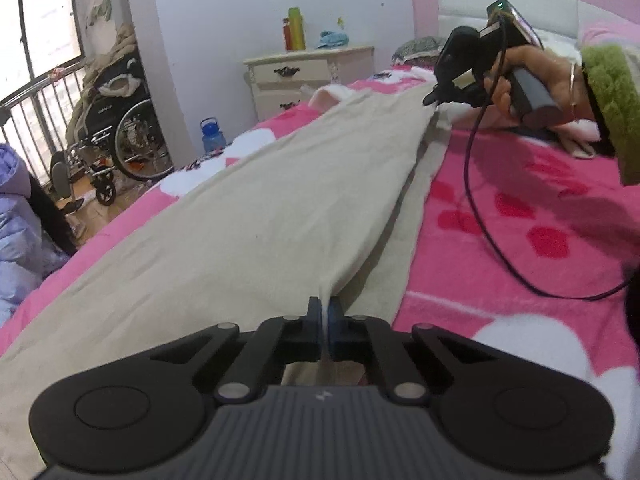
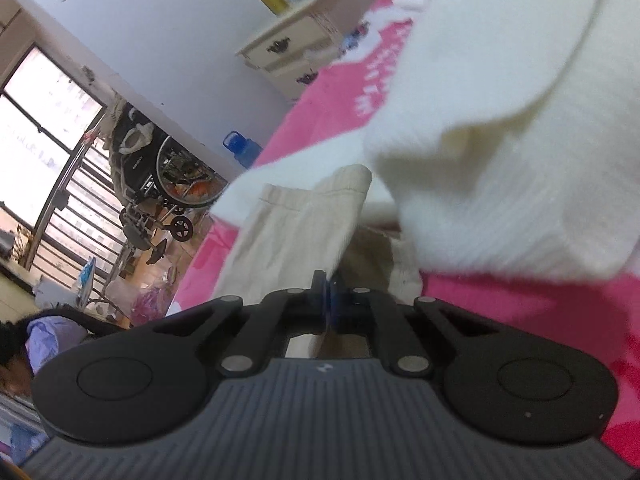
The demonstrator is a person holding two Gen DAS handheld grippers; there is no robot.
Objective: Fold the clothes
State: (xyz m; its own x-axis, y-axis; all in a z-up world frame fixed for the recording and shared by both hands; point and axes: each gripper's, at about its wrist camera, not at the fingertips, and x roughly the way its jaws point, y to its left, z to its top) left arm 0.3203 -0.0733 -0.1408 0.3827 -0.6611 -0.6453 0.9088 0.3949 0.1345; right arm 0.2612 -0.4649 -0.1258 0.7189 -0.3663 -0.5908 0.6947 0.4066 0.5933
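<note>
Both jaws sit clamped on the beige garment (image 1: pixel 224 216): my left gripper (image 1: pixel 325 312) pinches its near edge, my right gripper (image 1: pixel 434 98) the far edge, stretched over the pink blanket (image 1: pixel 520 216), whose room beside it is open.

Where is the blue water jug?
In the left wrist view, the blue water jug stands on the floor at the left side of the bed, just below the cream nightstand and right of the wheelchair.
</note>
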